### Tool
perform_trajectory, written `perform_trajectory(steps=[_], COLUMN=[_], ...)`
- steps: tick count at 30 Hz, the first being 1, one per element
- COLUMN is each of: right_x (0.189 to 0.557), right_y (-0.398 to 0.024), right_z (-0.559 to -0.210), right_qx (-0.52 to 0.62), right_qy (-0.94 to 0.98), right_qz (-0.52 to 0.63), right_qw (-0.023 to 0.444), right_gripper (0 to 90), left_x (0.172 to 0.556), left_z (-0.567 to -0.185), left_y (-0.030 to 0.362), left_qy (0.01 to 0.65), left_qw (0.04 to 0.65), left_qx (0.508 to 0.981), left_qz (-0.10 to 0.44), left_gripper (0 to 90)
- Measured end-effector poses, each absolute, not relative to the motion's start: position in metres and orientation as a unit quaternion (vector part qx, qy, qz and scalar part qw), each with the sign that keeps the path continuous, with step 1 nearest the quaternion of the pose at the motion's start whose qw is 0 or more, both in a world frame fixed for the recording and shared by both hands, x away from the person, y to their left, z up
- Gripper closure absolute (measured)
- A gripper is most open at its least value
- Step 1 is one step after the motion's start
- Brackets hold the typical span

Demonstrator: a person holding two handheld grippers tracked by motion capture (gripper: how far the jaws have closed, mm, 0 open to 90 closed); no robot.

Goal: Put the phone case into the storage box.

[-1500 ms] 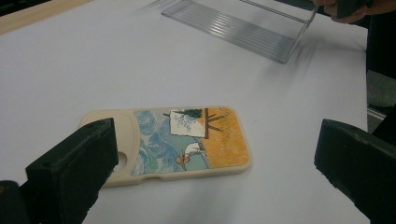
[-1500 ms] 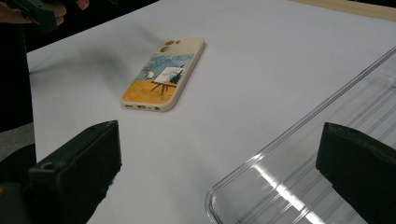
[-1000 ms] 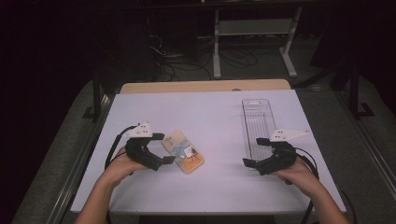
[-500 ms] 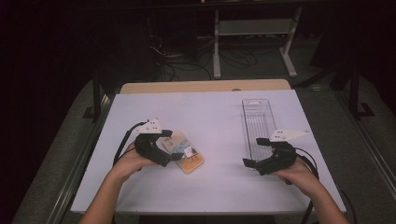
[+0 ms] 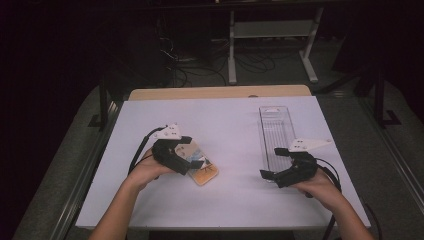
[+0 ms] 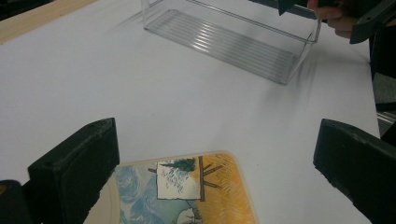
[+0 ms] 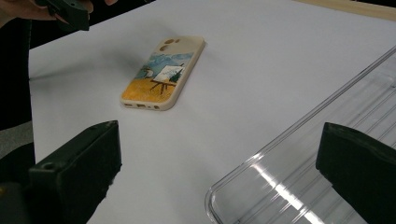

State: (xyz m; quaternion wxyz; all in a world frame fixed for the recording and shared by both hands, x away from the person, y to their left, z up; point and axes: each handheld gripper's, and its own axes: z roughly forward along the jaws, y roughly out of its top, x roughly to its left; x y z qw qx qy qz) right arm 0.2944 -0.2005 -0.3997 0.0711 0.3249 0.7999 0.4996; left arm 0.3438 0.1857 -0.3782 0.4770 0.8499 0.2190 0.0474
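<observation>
1. So, the cream-edged phone case with a painted easel scene on its back lay flat on the white table, left of centre, picture side up.

2. The left gripper hovered right over it with its jaws spread wide. In the left gripper view the case sat low between the two black jaws, and neither was touching it.

3. The right gripper was spread too, holding nothing, parked at the near end of the long clear ribbed plastic tray on the right side of the table.

4. My guess at the risk: the case is thin and flat, so if the jaws closed from above without getting under an edge, they'd probably just slide over the slick printed surface and shove it along the table.

5. Also, if the grab caught only one corner, the case could pivot and drop on the way over.

6. The tray looked light and narrow. Bumping its wall with a gripper might skid it, and a case carried crosswise could hang on the rim.
</observation>
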Motion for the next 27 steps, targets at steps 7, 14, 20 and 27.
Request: perform_trajectory(steps=[7, 14, 20, 27], right_x=[0.294, 0.295, 0.295, 0.294], right_y=[-0.201, -0.201, -0.201, -0.201], right_z=[-0.4, -0.4, -0.4, -0.4], right_qx=[0.325, 0.325, 0.324, 0.322], right_qy=[0.8, 0.8, 0.8, 0.801], right_qz=[0.499, 0.5, 0.5, 0.499], right_qw=[0.071, 0.071, 0.071, 0.071], right_gripper=[0.0, 0.0, 0.0, 0.0], left_x=[0.347, 0.353, 0.358, 0.358], left_z=[-0.378, -0.377, -0.379, -0.387], left_y=[0.178, 0.169, 0.159, 0.153], left_qy=[0.217, 0.211, 0.208, 0.211], left_qw=[0.481, 0.486, 0.485, 0.473], left_qx=[0.848, 0.847, 0.849, 0.854], left_qz=[0.044, 0.042, 0.041, 0.043], left_gripper=[0.0, 2.1, 3.5, 7.7])
